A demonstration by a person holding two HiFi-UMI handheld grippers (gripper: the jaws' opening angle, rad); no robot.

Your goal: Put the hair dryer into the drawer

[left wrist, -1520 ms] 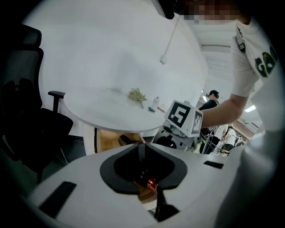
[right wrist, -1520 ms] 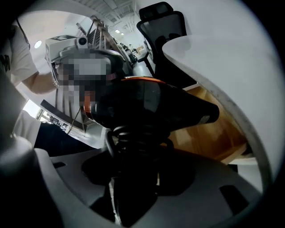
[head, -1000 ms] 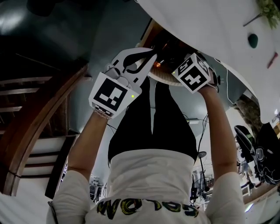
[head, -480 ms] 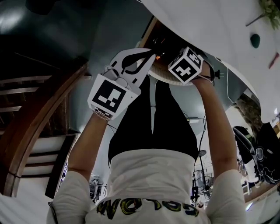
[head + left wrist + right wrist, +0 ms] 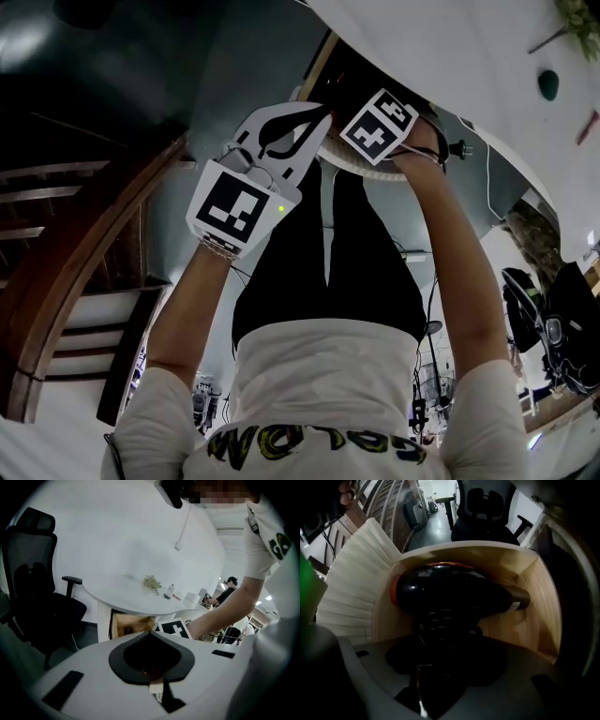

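A black hair dryer (image 5: 450, 592) with an orange ring at its rear lies low inside the open wooden drawer (image 5: 539, 602), nozzle toward the right wall. My right gripper (image 5: 443, 637) points straight down into the drawer, shut on the dryer's handle. In the head view only its marker cube (image 5: 378, 128) shows, under the white table (image 5: 450, 56). My left gripper (image 5: 314, 117) hovers beside it to the left, jaws together and empty. In the left gripper view the drawer (image 5: 129, 623) stands open below the tabletop.
A white ribbed bin (image 5: 351, 583) stands right beside the drawer. A black office chair (image 5: 37, 597) sits left of the table. Small items lie on the tabletop (image 5: 154, 583). Wooden stairs (image 5: 84, 244) run along the left of the head view.
My right gripper has sunk deeper into the drawer with the hair dryer, its cube shifting left and upward in the head view. The left gripper has stayed in place.
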